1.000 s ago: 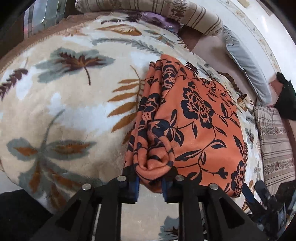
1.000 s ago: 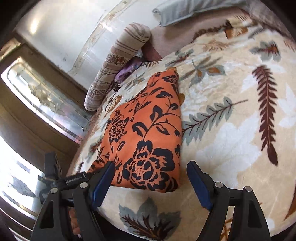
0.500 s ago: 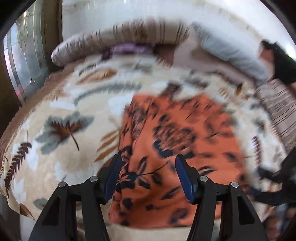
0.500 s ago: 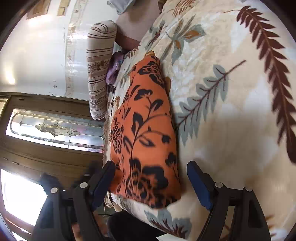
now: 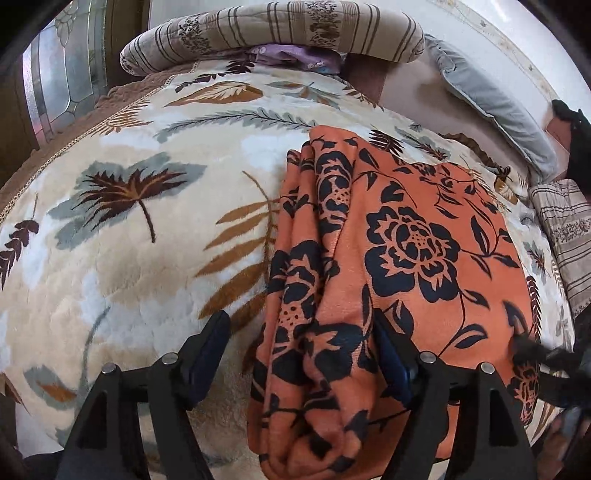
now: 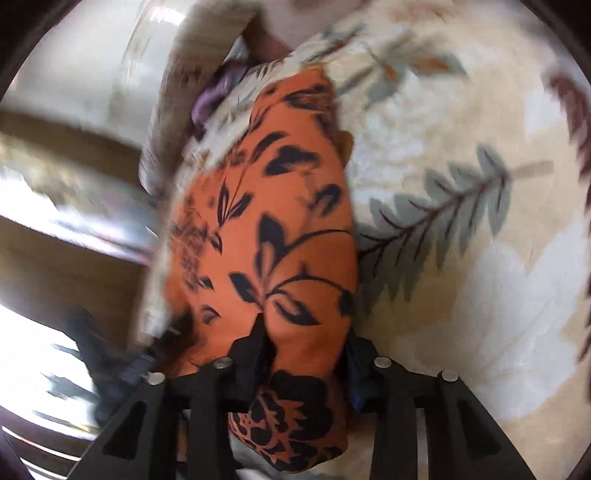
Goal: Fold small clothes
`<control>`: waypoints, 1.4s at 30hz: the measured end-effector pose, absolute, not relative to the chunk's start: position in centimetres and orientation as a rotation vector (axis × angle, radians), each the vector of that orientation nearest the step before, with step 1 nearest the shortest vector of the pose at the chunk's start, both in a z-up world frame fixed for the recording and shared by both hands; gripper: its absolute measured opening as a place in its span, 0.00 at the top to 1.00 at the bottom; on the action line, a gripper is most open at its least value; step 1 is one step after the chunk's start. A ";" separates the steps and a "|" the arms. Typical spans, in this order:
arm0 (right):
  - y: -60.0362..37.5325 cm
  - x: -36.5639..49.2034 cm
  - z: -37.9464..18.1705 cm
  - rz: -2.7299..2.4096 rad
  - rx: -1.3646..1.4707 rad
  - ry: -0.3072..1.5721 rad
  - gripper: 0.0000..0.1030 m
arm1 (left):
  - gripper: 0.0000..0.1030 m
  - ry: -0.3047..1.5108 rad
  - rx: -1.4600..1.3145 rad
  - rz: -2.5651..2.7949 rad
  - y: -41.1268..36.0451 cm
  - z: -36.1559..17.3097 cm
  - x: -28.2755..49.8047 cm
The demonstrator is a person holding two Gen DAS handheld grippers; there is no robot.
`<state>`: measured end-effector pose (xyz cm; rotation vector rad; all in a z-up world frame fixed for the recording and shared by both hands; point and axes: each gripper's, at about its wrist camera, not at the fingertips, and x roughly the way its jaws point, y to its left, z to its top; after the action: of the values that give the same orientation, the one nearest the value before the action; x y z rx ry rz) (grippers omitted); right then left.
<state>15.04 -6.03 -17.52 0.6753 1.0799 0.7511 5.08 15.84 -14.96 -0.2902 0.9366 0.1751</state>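
Observation:
A folded orange garment with black flowers point(image 5: 399, 266) lies on a cream leaf-patterned blanket point(image 5: 129, 240). My left gripper point(image 5: 301, 354) is open, its fingers standing either side of the garment's bunched near-left edge. In the blurred right wrist view, my right gripper point(image 6: 303, 362) is shut on the garment's point(image 6: 273, 229) near corner, with cloth bulging between and below the fingers point(image 6: 247, 354). The right gripper also shows dimly at the right edge of the left wrist view point(image 5: 546, 358).
A striped bolster point(image 5: 277, 33) and purple cloth point(image 5: 291, 57) lie at the bed's far end. A grey pillow point(image 5: 491, 107) lies along the white wall. A second striped cushion point(image 5: 565, 236) is at right. A glass-panelled wooden door point(image 5: 62, 81) stands at left.
My left gripper let go of the garment's edge and opened. My right gripper moved in from open and closed on the garment's near corner.

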 end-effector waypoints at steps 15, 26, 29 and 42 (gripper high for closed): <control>-2.1 19.6 -14.9 0.680 0.403 1.041 0.67 | 0.22 0.926 -0.298 0.151 16.3 -15.2 5.1; -3.9 26.2 -17.5 0.744 0.800 1.068 0.42 | 0.22 0.926 -0.306 0.142 16.4 -15.2 5.1; -1.9 26.0 -15.6 0.733 0.654 1.038 0.69 | 0.22 0.925 -0.312 0.138 16.5 -15.2 5.0; -1.8 18.1 -9.4 0.658 0.420 0.835 0.34 | 0.23 0.850 -0.370 0.121 17.6 -12.3 0.6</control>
<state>18.14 -1.84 -9.44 0.4202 0.8348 0.6577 0.63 17.57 -12.30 -0.3701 0.8497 0.1208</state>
